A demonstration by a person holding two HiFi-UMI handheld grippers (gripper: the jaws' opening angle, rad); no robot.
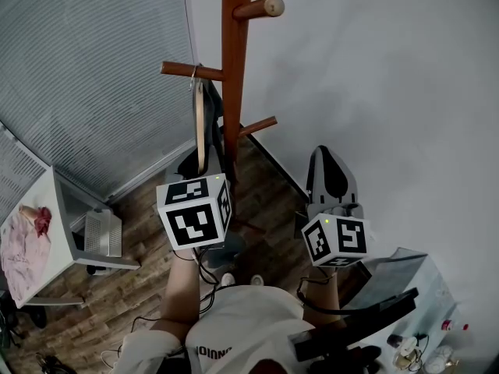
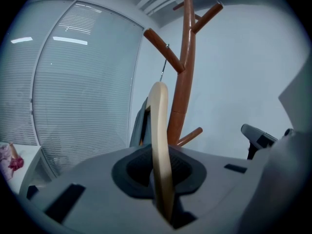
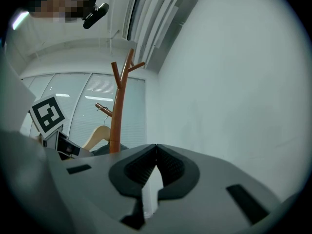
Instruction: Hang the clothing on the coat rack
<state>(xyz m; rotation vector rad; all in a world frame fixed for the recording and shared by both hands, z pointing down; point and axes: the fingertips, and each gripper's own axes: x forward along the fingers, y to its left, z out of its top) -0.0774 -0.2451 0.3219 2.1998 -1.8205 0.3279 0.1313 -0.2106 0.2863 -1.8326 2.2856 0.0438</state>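
Window blinds (image 2: 73, 91) behind coat rack (image 2: 181, 96), hanger (image 2: 160, 145)

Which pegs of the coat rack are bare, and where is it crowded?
Bare: the upper peg and the low peg, both toward the wall. Crowded: the window-side peg, carrying the hanger that the left tongs grip.

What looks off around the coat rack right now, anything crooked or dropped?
Nothing stands out on the coat rack: the wooden hanger is hooked over a peg and hangs upright, with the left gripper jaws shut on it. The only untidy thing is a pink cloth crumpled on the white table.
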